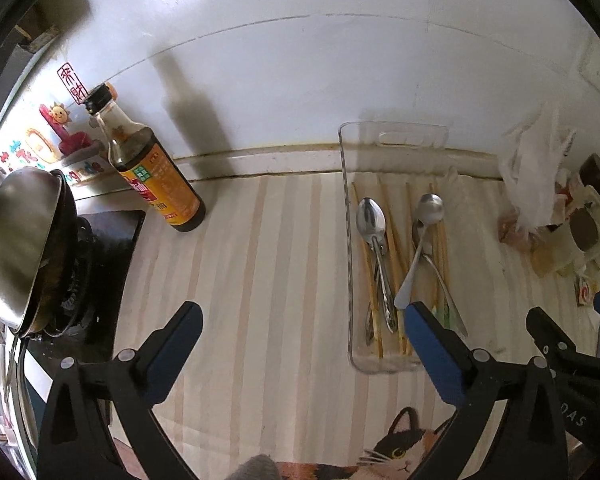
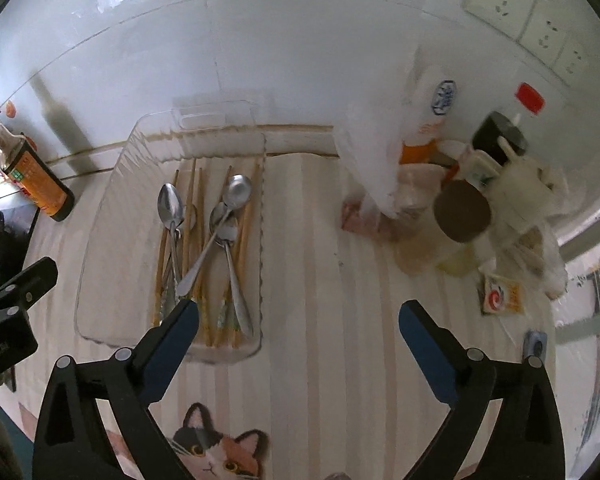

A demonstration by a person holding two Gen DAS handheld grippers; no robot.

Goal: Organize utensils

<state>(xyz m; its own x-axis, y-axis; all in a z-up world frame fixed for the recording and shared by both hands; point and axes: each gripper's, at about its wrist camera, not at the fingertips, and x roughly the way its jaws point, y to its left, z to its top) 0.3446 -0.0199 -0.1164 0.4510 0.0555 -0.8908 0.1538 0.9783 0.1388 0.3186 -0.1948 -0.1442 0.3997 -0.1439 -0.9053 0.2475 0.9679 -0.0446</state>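
A clear plastic tray lies on the striped mat. It holds several metal spoons lying over wooden chopsticks. My left gripper is open and empty, hovering over the mat left of the tray, its right finger over the tray's near corner. My right gripper is open and empty, hovering right of the tray, its left finger over the tray's near end. The right gripper also shows at the right edge of the left wrist view.
A soy sauce bottle stands left by the wall. A steel wok sits on the stove at far left. White plastic bags, jars and condiment bottles crowd the right. Wall sockets are above.
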